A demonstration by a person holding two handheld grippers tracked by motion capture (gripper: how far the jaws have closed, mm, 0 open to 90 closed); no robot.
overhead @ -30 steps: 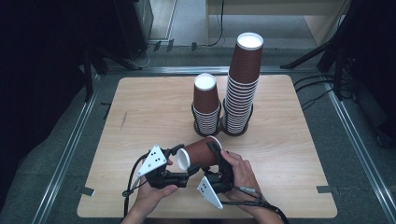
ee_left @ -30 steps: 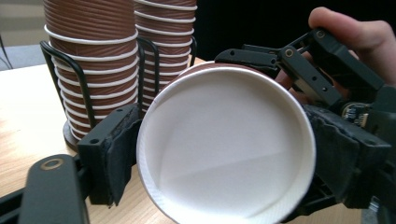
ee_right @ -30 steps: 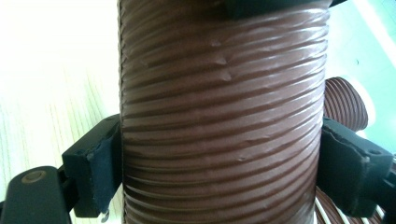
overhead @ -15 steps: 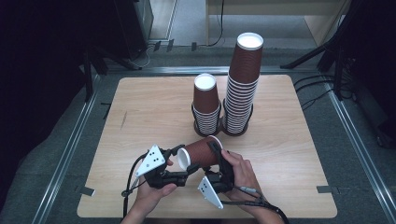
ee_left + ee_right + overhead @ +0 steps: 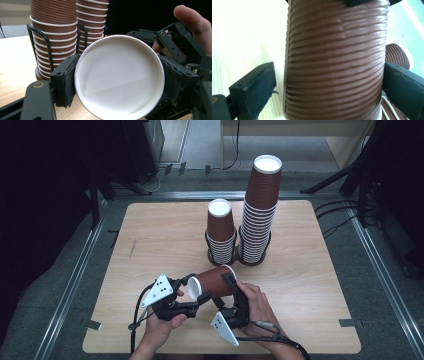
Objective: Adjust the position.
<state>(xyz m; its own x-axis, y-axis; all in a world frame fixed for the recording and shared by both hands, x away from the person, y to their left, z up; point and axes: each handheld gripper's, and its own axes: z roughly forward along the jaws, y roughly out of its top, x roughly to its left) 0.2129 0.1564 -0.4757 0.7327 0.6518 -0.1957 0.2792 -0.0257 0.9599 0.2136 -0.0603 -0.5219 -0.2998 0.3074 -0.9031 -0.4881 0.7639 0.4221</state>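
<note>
Presently, a brown ribbed paper cup with a white rim (image 5: 214, 283) lies on its side above the near edge of the light wooden tabletop (image 5: 310, 285), held clear of the surface between the two claws. The left claw (image 5: 196, 296) is closed on the cup at its open white mouth; its jaws have just been closing, and in the left gripper view the pads press against the rim on both sides (image 5: 119, 79). The right claw (image 5: 231, 285) straddles the cup's ribbed wall farther toward its base. In the right gripper view the right-hand pad sits against the wall (image 5: 335, 62), while a narrow gap shows beside the left-hand pad, so a firm grip by that claw cannot be confirmed. The person's left hand (image 5: 161, 330) and right hand (image 5: 257, 305) each carry a gripper.

Toward the far edge, near the middle of the tabletop, two stacks of similar brown paper cups stand upright in black wire holders, touching side by side: a short stack (image 5: 220, 232) and a tall stack (image 5: 260, 210) to its right. Both stand well apart from the held cup.
</note>
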